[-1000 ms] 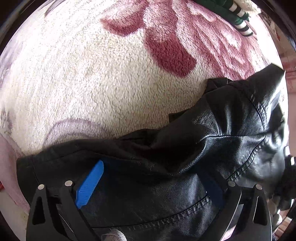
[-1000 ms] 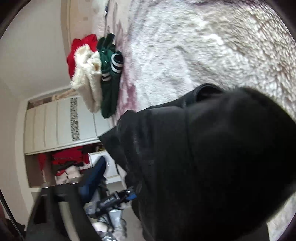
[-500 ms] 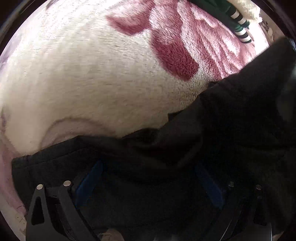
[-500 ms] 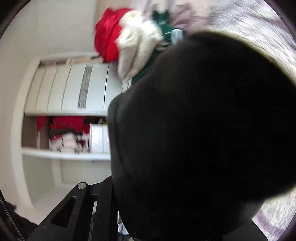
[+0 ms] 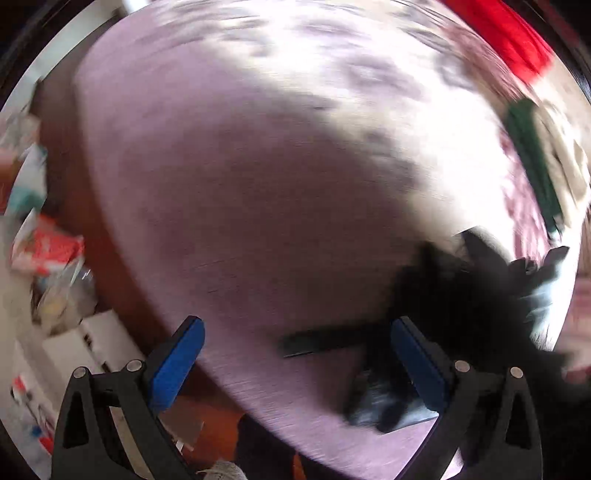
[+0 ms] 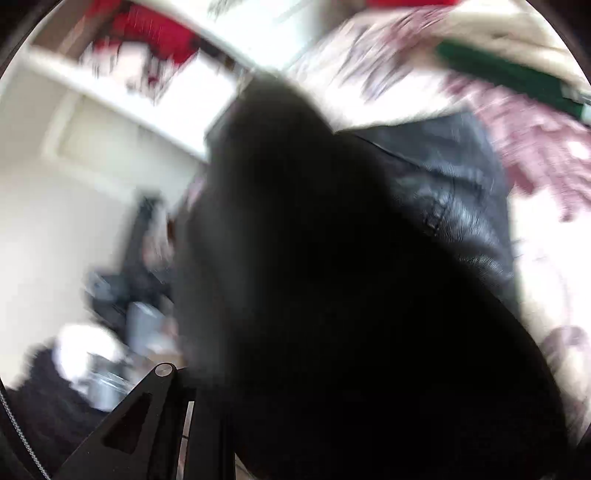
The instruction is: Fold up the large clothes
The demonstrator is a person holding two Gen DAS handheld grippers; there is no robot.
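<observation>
The black leather jacket [image 6: 443, 192] fills most of the right wrist view, draped over my right gripper [image 6: 295, 398] and hanging from it above the bed. The pads are hidden under the leather, and only one black finger frame shows at the bottom left. The gripper looks shut on the jacket. In the blurred left wrist view my left gripper [image 5: 297, 325] stands open, its blue pads [image 5: 177, 365] wide apart with only the blanket below them. The jacket [image 5: 461, 295] hangs just to its right, with a dark strap reaching in under the pads.
A fluffy white blanket [image 5: 258, 166] with pink flowers covers the bed. A red garment [image 5: 517, 33] and a green striped one [image 5: 532, 166] lie at its far side. Boxes and clutter [image 5: 48, 258] sit on the floor beyond the bed's left edge. White shelves with red clothes [image 6: 147, 33] stand behind.
My left gripper has let go of the jacket and swung away over bare blanket, jaws still wide. The right gripper has risen and rolled, carrying the jacket up with it.
</observation>
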